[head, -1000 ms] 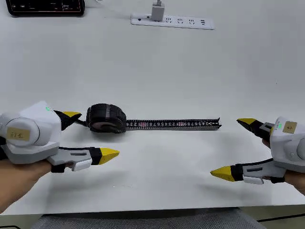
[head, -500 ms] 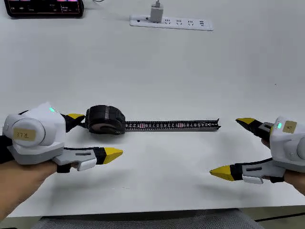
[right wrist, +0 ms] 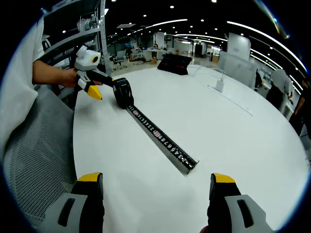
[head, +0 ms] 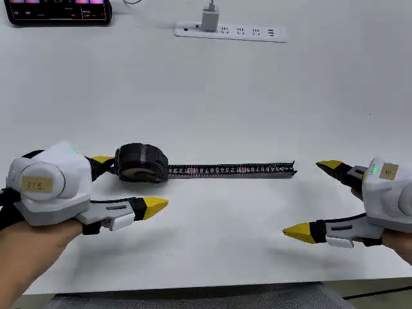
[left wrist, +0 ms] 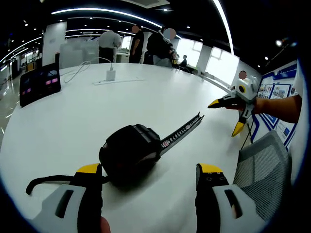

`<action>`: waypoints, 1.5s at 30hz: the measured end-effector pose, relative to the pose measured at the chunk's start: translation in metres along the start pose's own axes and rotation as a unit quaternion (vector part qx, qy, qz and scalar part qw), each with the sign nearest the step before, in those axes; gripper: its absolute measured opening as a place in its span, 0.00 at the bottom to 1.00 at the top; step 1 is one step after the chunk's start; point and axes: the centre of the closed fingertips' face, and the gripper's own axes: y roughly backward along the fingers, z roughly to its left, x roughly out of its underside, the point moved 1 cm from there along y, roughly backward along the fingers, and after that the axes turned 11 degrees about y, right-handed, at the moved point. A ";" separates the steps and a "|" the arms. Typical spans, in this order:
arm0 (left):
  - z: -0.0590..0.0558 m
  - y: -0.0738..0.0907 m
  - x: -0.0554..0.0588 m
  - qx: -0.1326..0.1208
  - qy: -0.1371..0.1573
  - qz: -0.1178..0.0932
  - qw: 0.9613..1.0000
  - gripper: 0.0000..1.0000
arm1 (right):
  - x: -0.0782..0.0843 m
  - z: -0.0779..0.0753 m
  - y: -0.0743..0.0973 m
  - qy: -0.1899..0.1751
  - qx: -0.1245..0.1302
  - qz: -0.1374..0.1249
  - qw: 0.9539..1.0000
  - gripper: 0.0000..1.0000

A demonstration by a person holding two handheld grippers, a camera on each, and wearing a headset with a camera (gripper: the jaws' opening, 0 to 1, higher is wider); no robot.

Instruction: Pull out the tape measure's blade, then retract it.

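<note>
One broad white table carries everything. Two grippers sit over its near edge, well apart. The left gripper has its jaws spread wide. Its far yellow tip is just beside the left end of the tape measure, and its near tip is out in front of the case. In the left gripper view the case lies ahead of and between the two tips, not clamped. The right gripper is likewise spread and holds nothing, just right of the blade's free end.

The tape measure is a squat, rounded black case with ribbed sides, lying on the table at near left. Its blade is drawn out flat to the right, dark with pale numerals and a few red marks. The blade ends in a small upturned hook. A thin black strap trails from the case's left.

At the far edge lies a white power strip with a charger plugged in, and a dark screen sits far left.
</note>
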 end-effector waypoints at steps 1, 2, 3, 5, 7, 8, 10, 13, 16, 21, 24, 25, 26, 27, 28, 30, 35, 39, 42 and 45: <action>0.001 0.000 -0.001 -0.004 0.004 -0.002 1.000 0.74 | 0.000 -0.001 0.000 0.001 0.000 0.001 1.000 0.87; 0.001 -0.001 -0.001 -0.006 0.005 -0.002 1.000 0.74 | 0.000 -0.002 0.001 0.003 0.000 0.002 1.000 0.86; 0.001 -0.001 -0.001 -0.012 0.005 -0.003 1.000 0.73 | 0.000 -0.003 0.001 0.005 0.001 0.003 1.000 0.85; 0.002 -0.002 -0.002 -0.019 0.007 -0.004 1.000 0.71 | 0.000 -0.005 0.001 0.007 0.003 0.004 1.000 0.84; 0.002 -0.003 -0.003 -0.028 0.018 -0.006 0.999 0.71 | -0.002 -0.006 0.001 0.008 0.003 0.003 1.000 0.83; 0.001 -0.004 -0.003 -0.031 0.022 -0.008 0.999 0.71 | -0.002 -0.007 0.001 0.009 0.004 0.003 1.000 0.82; 0.002 -0.006 -0.003 -0.043 0.023 -0.008 0.999 0.71 | -0.002 -0.007 0.000 0.010 0.003 0.004 1.000 0.80; 0.001 -0.008 -0.003 -0.055 0.026 -0.011 0.998 0.72 | -0.001 -0.008 -0.002 0.015 0.001 0.006 1.000 0.77; 0.001 -0.009 -0.003 -0.066 0.030 -0.014 0.997 0.73 | -0.001 -0.009 -0.002 0.017 -0.002 0.007 1.000 0.75; 0.004 -0.012 -0.004 -0.083 0.038 -0.016 0.996 0.70 | -0.001 -0.013 -0.002 0.023 -0.004 0.008 1.000 0.70; 0.005 -0.013 -0.004 -0.092 0.045 -0.019 0.995 0.70 | 0.001 -0.016 -0.004 0.031 -0.006 0.012 0.999 0.69; 0.005 -0.013 -0.005 -0.095 0.050 -0.022 0.994 0.70 | 0.000 -0.017 -0.004 0.034 -0.007 0.012 0.999 0.68; 0.006 -0.014 -0.006 -0.102 0.056 -0.027 0.993 0.70 | 0.000 -0.018 -0.004 0.035 -0.008 0.012 0.999 0.68; 0.005 -0.015 -0.005 -0.103 0.056 -0.027 0.993 0.70 | 0.000 -0.020 -0.005 0.036 -0.008 0.012 0.999 0.67; 0.005 -0.017 -0.005 -0.108 0.055 -0.027 0.992 0.71 | 0.000 -0.021 -0.005 0.038 -0.008 0.012 0.999 0.67; 0.006 -0.017 -0.006 -0.117 0.065 -0.033 0.990 0.71 | 0.001 -0.024 -0.006 0.041 -0.009 0.014 0.999 0.67; 0.007 -0.020 -0.008 -0.131 0.081 -0.043 0.987 0.72 | 0.001 -0.029 -0.009 0.048 -0.014 0.016 0.999 0.65; 0.009 -0.021 -0.010 -0.137 0.090 -0.047 0.985 0.71 | 0.000 -0.032 -0.012 0.052 -0.019 0.018 0.998 0.65; 0.011 -0.022 -0.010 -0.141 0.094 -0.049 0.984 0.70 | 0.000 -0.035 -0.014 0.056 -0.021 0.020 0.998 0.66; 0.012 -0.023 -0.011 -0.147 0.100 -0.053 0.983 0.69 | 0.000 -0.037 -0.015 0.057 -0.025 0.021 0.998 0.66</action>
